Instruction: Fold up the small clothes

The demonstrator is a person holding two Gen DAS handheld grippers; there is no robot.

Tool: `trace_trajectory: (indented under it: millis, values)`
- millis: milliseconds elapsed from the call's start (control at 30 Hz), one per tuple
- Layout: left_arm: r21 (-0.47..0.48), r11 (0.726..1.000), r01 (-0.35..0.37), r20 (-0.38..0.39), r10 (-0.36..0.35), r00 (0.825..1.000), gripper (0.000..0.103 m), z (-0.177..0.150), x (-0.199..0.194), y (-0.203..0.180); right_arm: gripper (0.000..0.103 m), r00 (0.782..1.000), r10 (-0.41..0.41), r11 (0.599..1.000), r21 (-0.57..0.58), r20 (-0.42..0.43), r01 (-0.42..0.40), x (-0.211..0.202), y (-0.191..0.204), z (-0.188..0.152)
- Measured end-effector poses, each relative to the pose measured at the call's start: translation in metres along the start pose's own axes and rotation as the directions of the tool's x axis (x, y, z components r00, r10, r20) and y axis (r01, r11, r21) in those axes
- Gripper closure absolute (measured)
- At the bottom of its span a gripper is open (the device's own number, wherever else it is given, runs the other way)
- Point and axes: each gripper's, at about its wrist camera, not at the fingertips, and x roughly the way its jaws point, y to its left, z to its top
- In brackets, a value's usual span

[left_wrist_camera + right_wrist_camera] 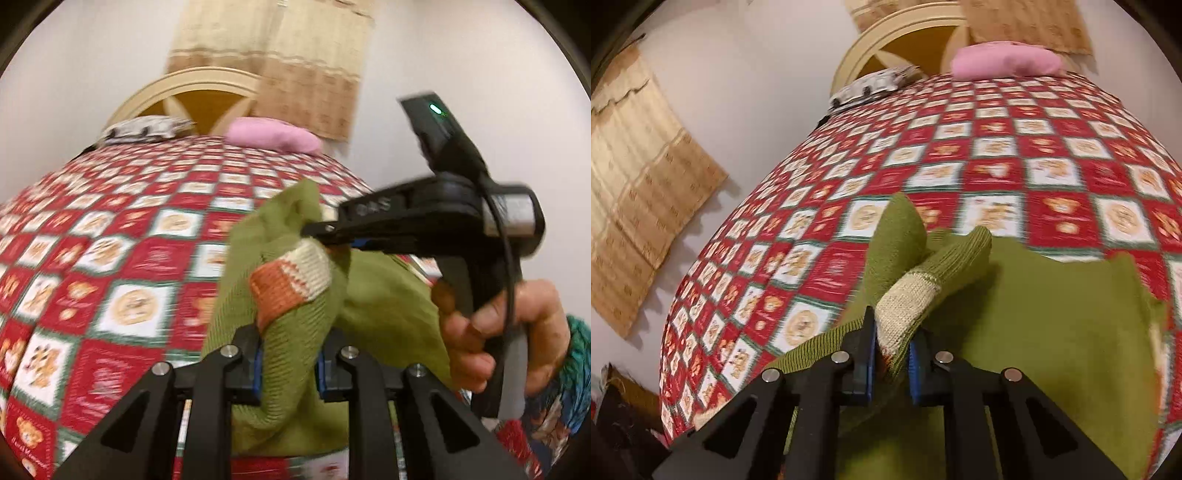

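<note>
A small green knit sweater [384, 299] with a cream and orange striped band [291, 277] hangs bunched above the bed. My left gripper [290, 363] is shut on a green ribbed fold of it. My right gripper [314, 230] shows in the left wrist view, held by a hand [506, 332], its fingers pinching the cloth higher up. In the right wrist view the right gripper [890, 363] is shut on the cream band [905, 306] of the sweater [1052, 332], whose body spreads to the right over the bed.
The bed carries a red, white and green checked quilt [997, 147]. A pink pillow [1004, 61] and a black-and-white pillow [871, 86] lie at the cream headboard [886, 33]. Beige curtains [639, 184] hang on the white wall.
</note>
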Motion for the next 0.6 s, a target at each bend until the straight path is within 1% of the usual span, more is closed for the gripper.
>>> trace_trajectory:
  millis: [100,233,333,433,467,500,567,600]
  values:
    - [0.089,0.995,0.033,-0.037,-0.030,0.999,0.083,-0.008,0.011,-0.031,0.091,1.000,-0.009,0.999,0.043,0.002,0.009,-0.009,-0.028,-0.007]
    - [0.157,0.986,0.062,-0.098,-0.047,0.994,0.083,-0.019,0.027,-0.058,0.091,1.000,-0.005,0.995,0.098,-0.012,0.006,-0.012,-0.065,-0.021]
    - [0.180,0.982,0.057,-0.134,-0.033,0.990,0.083,-0.026,0.034,-0.066,0.091,0.999,0.012,0.991,0.134,-0.033,-0.007,-0.008,-0.087,-0.033]
    - [0.168,0.984,0.062,-0.164,-0.034,0.986,0.083,-0.025,0.039,-0.064,0.089,0.998,0.046,0.982,0.184,-0.050,-0.036,-0.002,-0.100,-0.039]
    - [0.164,0.985,0.062,-0.169,-0.034,0.985,0.083,-0.024,0.041,-0.062,0.087,0.997,0.052,0.979,0.199,-0.051,-0.041,-0.003,-0.103,-0.040]
    - [0.160,0.985,0.063,-0.172,-0.035,0.984,0.083,-0.024,0.042,-0.062,0.081,0.997,0.063,0.974,0.221,-0.051,-0.050,-0.004,-0.107,-0.041]
    - [0.157,0.986,0.060,-0.176,-0.032,0.984,0.083,-0.025,0.042,-0.061,0.074,0.995,0.092,0.964,0.251,-0.029,-0.081,-0.012,-0.111,-0.042]
    - [0.157,0.986,0.058,-0.177,-0.030,0.984,0.083,-0.026,0.042,-0.061,0.065,0.994,0.105,0.959,0.264,-0.005,-0.100,-0.018,-0.114,-0.042]
